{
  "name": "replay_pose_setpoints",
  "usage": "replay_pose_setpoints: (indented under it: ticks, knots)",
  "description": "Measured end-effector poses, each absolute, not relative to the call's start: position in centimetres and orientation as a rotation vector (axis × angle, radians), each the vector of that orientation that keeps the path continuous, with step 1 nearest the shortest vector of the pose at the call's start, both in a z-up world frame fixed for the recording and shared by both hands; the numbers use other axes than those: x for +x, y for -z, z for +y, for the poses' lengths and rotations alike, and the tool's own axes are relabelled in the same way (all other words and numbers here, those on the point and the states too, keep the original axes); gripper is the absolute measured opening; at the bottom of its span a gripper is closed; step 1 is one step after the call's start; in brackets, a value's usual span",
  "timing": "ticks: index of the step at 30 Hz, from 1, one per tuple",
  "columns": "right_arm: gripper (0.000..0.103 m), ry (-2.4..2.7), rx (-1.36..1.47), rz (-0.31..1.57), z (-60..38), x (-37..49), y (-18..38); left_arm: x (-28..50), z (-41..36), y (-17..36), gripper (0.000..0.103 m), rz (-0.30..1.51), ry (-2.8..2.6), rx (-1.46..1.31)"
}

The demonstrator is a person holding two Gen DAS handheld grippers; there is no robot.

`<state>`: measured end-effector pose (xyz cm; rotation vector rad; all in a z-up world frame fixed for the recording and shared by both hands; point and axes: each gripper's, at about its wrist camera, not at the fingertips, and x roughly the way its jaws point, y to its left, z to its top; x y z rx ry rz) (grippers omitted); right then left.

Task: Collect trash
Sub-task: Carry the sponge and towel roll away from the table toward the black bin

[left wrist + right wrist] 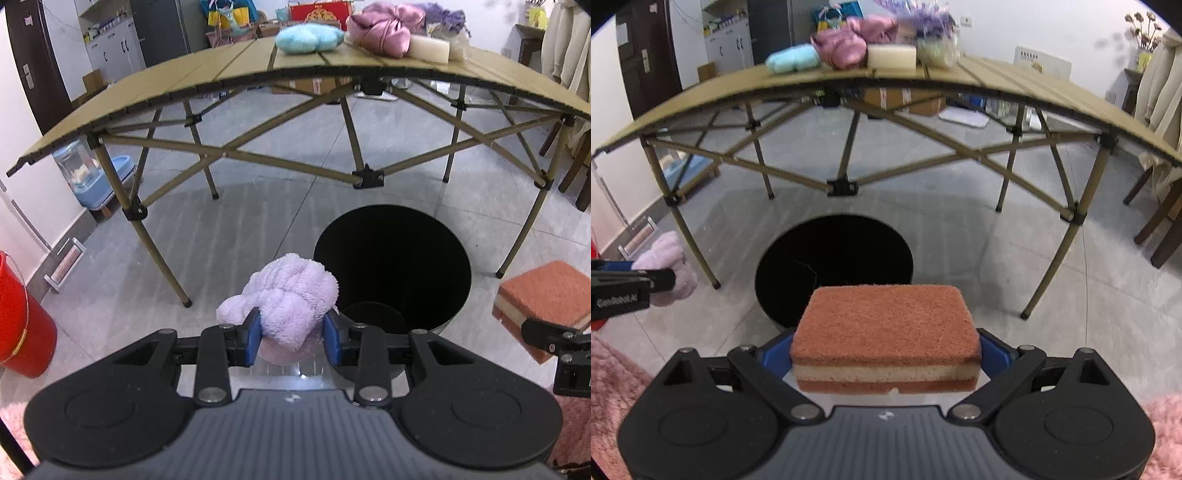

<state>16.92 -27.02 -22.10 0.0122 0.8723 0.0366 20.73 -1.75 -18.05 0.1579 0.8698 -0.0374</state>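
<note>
Currently clamped: left claw (292,334) on lilac towel (291,299), right claw (886,354) on orange sponge (886,328); black bin (393,266) just ahead, below both.

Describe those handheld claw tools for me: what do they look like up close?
Each is matte black: the left gripper and the right gripper have a ribbed grey-black centre plate with a small white logo, two round discs, jointed black link bars with silver pivots, and blue pads. The left one's side carries white lettering.
</note>
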Motion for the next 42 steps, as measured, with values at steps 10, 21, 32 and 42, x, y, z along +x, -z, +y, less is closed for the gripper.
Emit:
replay_pose_setpoints:
  ticks: [10,21,32,42]
  knots:
    - [0.097,-0.011,0.004,1.025,-27.1,18.6,26.3,23.0,-1.2,20.3,0.035,0.94,0.017,0.135]
    - [0.097,0.027,-0.021,1.094,-26.9,20.4,28.6,25.3,-0.7,21.7,0.035,1.001,0.002,0.093]
    - [0.097,0.057,-0.025,1.041,-26.8,22.5,27.8,27.5,0.0,21.9,0.035,1.002,-0.049,0.06]
    - [0.097,0.031,0.011,1.01,-26.1,26.1,27.3,29.1,0.1,22.0,0.035,1.001,-0.084,0.06]
